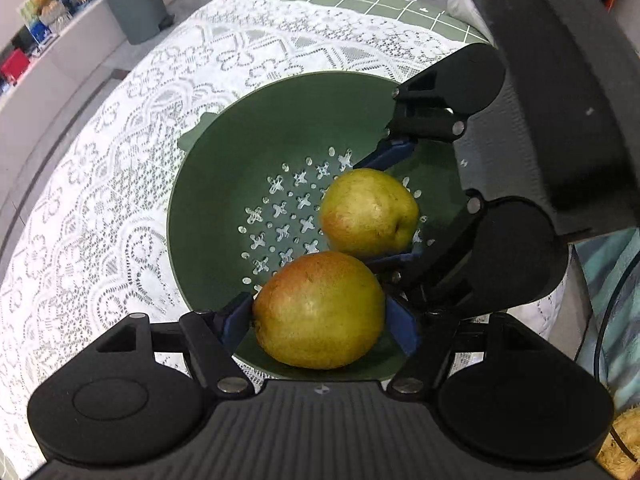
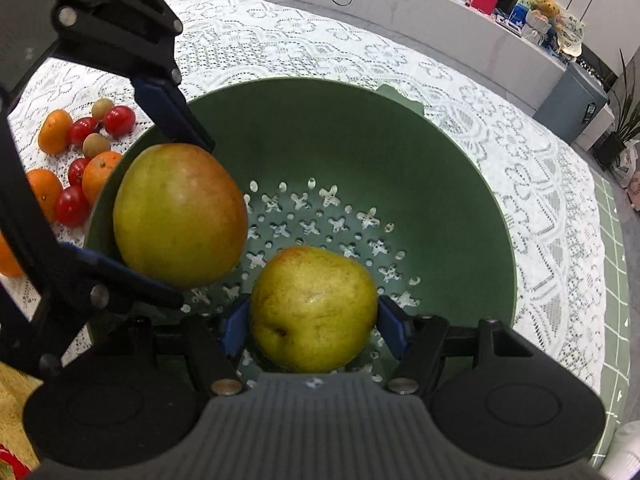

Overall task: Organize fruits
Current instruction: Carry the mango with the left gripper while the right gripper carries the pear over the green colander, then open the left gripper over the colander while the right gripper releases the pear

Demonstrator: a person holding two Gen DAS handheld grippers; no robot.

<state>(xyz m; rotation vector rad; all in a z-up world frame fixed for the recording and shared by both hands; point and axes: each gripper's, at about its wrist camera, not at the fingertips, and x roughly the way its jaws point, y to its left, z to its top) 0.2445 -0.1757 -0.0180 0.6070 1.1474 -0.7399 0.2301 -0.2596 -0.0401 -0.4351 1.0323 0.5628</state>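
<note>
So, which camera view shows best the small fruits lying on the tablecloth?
The right wrist view: the small fruits, oranges and red ones, lie on the lace cloth left of the green colander. The left wrist view shows none of them.

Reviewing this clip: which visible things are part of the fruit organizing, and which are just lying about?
Part of the job:
- redder yellow-green pear, in left hand-held gripper
- yellower pear, in right hand-held gripper
- green perforated colander bowl
- loose oranges and small red fruits

Lying about:
- grey pedal bin
- white lace tablecloth

No legible text on anything here.
</note>
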